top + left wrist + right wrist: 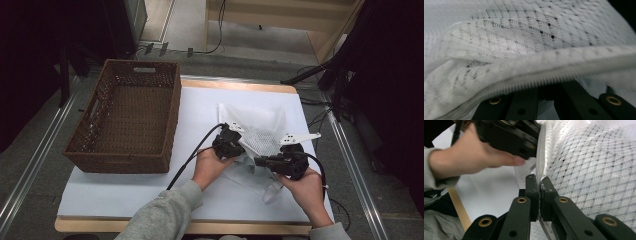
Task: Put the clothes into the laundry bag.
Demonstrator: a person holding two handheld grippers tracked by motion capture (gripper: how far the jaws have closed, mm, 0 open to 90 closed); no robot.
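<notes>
Sleeves and hands came in at the bottom of the high view; left gripper (239, 141) and right gripper (260, 161) both sat on the mesh bag (257, 130) on the white table (125, 190), basket (125, 117) at left. Left gripper view: jaws closed under the bag's zip edge (544, 80) (contact hidden). Right gripper view: jaws clamped tight on the zip (540, 173).

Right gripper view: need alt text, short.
The right tool is shut on the zipper edge of a white mesh bag that spreads to the right. Upper left, a hand holds the left tool against the same edge, above a white table.
</notes>
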